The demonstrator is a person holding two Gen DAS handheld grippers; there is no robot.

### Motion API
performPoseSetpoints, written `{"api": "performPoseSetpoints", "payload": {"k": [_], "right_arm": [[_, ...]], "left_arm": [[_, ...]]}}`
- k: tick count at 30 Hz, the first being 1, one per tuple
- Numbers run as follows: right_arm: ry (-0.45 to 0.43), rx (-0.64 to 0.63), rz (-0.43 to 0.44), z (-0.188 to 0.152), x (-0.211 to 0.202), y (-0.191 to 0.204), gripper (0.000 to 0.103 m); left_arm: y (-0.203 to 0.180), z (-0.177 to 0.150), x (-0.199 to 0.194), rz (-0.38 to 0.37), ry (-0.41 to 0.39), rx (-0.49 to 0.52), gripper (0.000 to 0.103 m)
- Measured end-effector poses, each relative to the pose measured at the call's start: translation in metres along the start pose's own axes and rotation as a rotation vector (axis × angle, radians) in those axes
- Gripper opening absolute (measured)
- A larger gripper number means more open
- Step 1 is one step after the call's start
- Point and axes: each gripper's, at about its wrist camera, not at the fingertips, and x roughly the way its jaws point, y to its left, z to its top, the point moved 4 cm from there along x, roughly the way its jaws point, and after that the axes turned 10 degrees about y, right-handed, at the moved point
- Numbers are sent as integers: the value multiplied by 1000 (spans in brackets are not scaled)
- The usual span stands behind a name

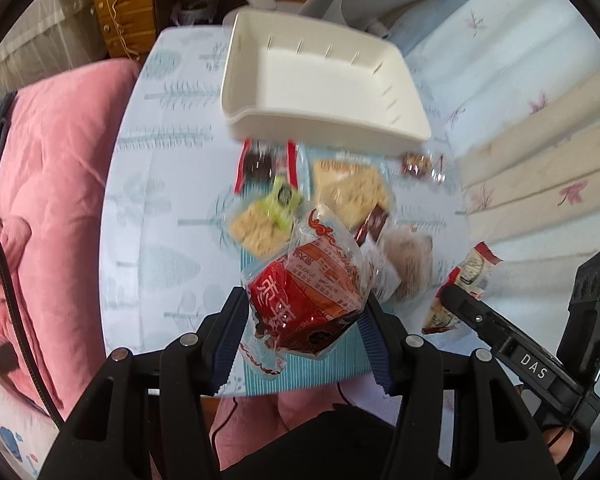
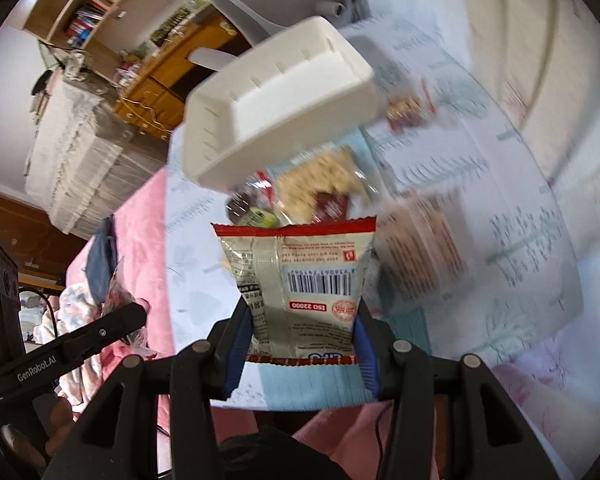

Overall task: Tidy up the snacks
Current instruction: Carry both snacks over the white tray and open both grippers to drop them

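Across the middle of the surface [image 1: 148, 208], beyond the snack pile, your white bin [image 1: 320, 80] sits empty, so nothing looks sorted yet. Between it and you lie the loose snacks: cracker packs [image 1: 352, 188], a dark red-edged packet [image 1: 260, 164] and a small wrapped candy [image 1: 416, 164] near the bin's corner. Your left tool [image 1: 304, 320] is closed partway on a red cake packet [image 1: 304, 296], held clear above the pile. Your right tool [image 2: 300, 328] is clamped on a silver snack bag [image 2: 300, 276] by its lower end. Both wrappers are slick and puffy, so I judge either could slip or swing loose if you tilt quickly. With two loads over one bin, the tools could also collide.
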Motion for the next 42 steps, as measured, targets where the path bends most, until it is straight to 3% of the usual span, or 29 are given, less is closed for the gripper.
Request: {"api": "performPoseSetpoints", "payload": {"k": [13, 21, 35, 40, 42], "right_arm": [[-33, -112, 118, 82, -12, 29, 47], [-90, -140, 108, 135, -11, 21, 47], [-98, -186, 156, 191, 13, 5, 47], [-115, -195, 171, 202, 12, 5, 49], [-112, -188, 179, 204, 12, 3, 54]], "left_arm": [[-20, 80, -13, 6, -94, -34, 54], [-29, 126, 2, -52, -160, -64, 54], [-35, 179, 29, -64, -202, -125, 54], [-40, 188, 27, -38, -223, -128, 58], [-43, 188, 25, 4, -226, -129, 68]]}}
